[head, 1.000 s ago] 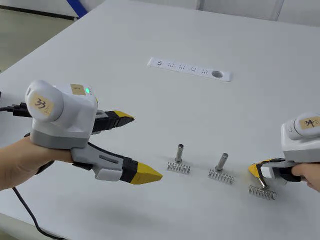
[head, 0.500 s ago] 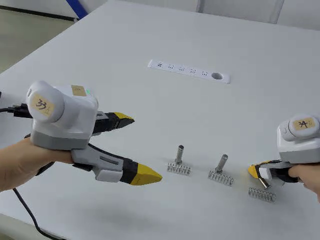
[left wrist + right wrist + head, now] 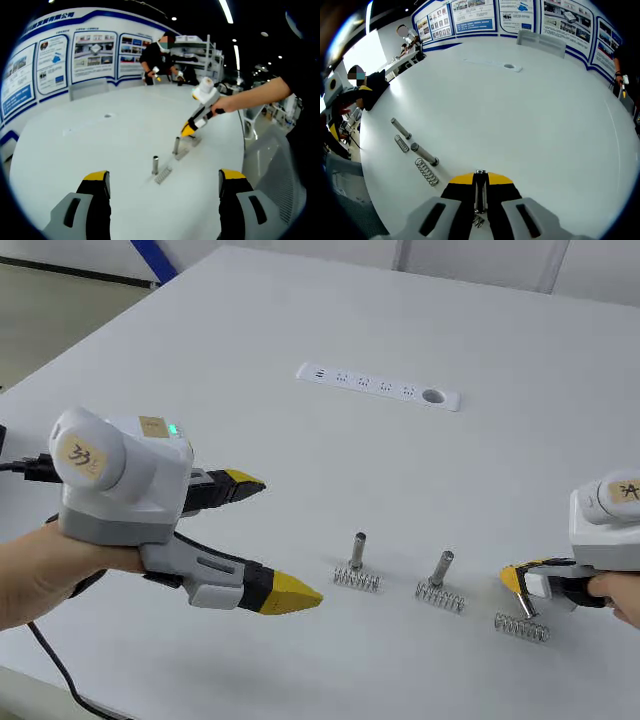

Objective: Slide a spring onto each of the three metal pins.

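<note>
Two metal pins (image 3: 357, 548) (image 3: 440, 567) stand upright on the white table, each with a spring (image 3: 357, 580) (image 3: 441, 597) lying in front of it. My right gripper (image 3: 517, 580) is shut on the third pin (image 3: 526, 605), which it holds tilted just above the third spring (image 3: 521, 628). The right gripper view shows that pin (image 3: 479, 192) clamped between the yellow tips, with the other pins (image 3: 400, 128) (image 3: 424, 154) to the left. My left gripper (image 3: 275, 537) hovers open to the left of the row, with nothing between its jaws; its own view faces the nearest pin (image 3: 155, 165) and spring (image 3: 163, 175).
A white power strip (image 3: 378, 386) lies further back on the table (image 3: 250, 330). A black cable (image 3: 50, 660) trails off the near left edge. A person stands at the far side of the table (image 3: 155, 60).
Almost nothing has moved. The right gripper stays shut on the pin above the third spring, and the left gripper has only drifted slightly.
</note>
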Demonstrator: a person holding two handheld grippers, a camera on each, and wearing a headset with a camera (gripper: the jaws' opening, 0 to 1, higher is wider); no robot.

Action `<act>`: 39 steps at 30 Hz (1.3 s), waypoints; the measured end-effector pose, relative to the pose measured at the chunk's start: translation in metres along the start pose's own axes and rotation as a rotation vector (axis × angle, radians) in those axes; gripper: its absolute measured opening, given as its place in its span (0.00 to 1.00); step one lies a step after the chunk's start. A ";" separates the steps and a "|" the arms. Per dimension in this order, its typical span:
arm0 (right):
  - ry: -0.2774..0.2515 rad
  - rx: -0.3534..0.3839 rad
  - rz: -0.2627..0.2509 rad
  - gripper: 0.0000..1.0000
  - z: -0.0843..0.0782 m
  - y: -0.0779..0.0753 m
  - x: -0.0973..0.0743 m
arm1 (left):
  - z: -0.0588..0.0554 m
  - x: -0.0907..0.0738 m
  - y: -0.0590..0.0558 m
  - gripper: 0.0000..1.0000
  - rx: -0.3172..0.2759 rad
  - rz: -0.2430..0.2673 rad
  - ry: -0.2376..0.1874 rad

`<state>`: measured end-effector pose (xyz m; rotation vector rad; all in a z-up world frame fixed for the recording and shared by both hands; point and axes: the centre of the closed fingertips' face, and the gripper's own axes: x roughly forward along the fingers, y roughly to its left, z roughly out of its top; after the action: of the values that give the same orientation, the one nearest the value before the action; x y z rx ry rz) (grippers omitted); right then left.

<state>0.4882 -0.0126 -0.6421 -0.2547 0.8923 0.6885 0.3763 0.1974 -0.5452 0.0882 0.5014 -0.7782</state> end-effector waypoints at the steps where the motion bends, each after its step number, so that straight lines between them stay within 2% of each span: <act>1: -0.006 -0.002 0.001 0.08 0.001 0.000 -0.001 | 0.001 0.000 0.000 0.92 0.000 -0.001 -0.002; 12: -0.058 -0.055 0.013 0.08 0.008 0.005 -0.013 | 0.006 -0.006 0.002 0.92 0.016 0.019 0.002; 18: -0.084 -0.083 0.006 0.08 0.009 0.006 -0.018 | 0.008 -0.004 -0.005 0.92 0.025 0.009 0.006; 24: -0.146 -0.085 0.008 0.08 0.009 0.006 -0.024 | 0.005 -0.005 -0.009 0.92 0.036 0.005 0.023; 28: -0.163 -0.092 0.007 0.08 0.006 0.007 -0.027 | 0.005 -0.006 -0.011 0.92 0.035 0.006 0.025; 32: -0.202 -0.164 0.001 0.08 0.006 0.009 -0.029 | 0.006 -0.005 -0.014 0.92 0.039 0.005 0.025; 35: -0.246 -0.107 0.011 0.08 0.003 0.012 -0.032 | 0.008 -0.006 -0.016 0.92 0.041 0.005 0.022; 39: -0.277 -0.137 -0.012 0.09 -0.001 0.008 -0.035 | 0.008 -0.005 -0.017 0.92 0.050 0.001 0.034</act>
<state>0.4668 -0.0224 -0.6144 -0.2786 0.5798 0.7544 0.3648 0.1870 -0.5342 0.1486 0.5145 -0.7893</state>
